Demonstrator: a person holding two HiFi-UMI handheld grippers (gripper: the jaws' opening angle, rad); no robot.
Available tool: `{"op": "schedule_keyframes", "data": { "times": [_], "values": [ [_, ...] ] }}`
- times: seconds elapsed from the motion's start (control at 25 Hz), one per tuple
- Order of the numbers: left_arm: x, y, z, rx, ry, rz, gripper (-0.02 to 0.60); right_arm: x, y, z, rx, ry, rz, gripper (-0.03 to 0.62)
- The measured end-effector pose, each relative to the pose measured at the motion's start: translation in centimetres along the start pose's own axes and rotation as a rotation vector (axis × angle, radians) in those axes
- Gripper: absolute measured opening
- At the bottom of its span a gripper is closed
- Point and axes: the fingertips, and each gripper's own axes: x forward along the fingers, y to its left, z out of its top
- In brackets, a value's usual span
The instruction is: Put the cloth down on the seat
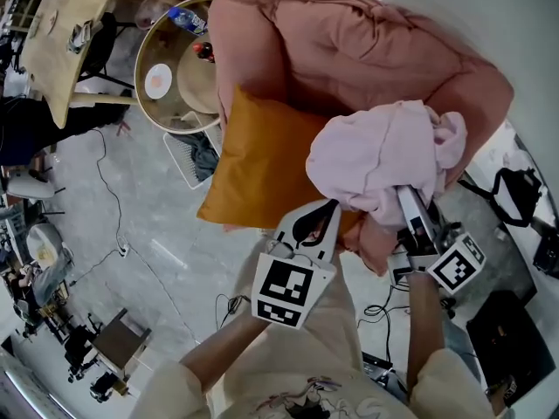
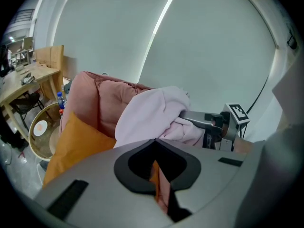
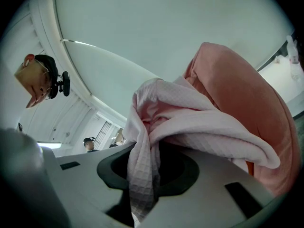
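A pale pink waffle cloth (image 1: 384, 160) hangs bunched in the air over the front right of a pink armchair (image 1: 349, 42). My right gripper (image 1: 406, 195) is shut on it from below, and folds of the cloth (image 3: 190, 122) spill over both jaws and down between them. An orange cushion (image 1: 262, 160) leans on the seat and covers most of it. My left gripper (image 1: 330, 206) is just left of the cloth, with its jaws together and nothing in them. In the left gripper view the cloth (image 2: 152, 113) and the right gripper's fingers (image 2: 199, 119) are straight ahead.
A round glass side table (image 1: 175, 68) with a bottle (image 1: 186, 18) stands left of the armchair, and a wooden table (image 1: 70, 24) lies beyond it. Cables run across the grey floor (image 1: 113, 208). A black bag (image 1: 515, 190) sits at the right, near the white wall.
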Motion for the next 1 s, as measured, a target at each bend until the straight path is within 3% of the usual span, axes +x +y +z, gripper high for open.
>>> {"op": "schedule_keyframes", "data": {
  "times": [0.8,1.0],
  "values": [
    [7.7,0.9,-1.4,0.018,0.050,-0.021,0.003,2.6,-7.6,-1.3,0.064,0.009,-0.057,0.121],
    [8.5,2.5,-1.6,0.010,0.053,0.007,0.003,3.7,-9.1,-1.6,0.080,0.003,-0.076,0.121]
  ]
}}
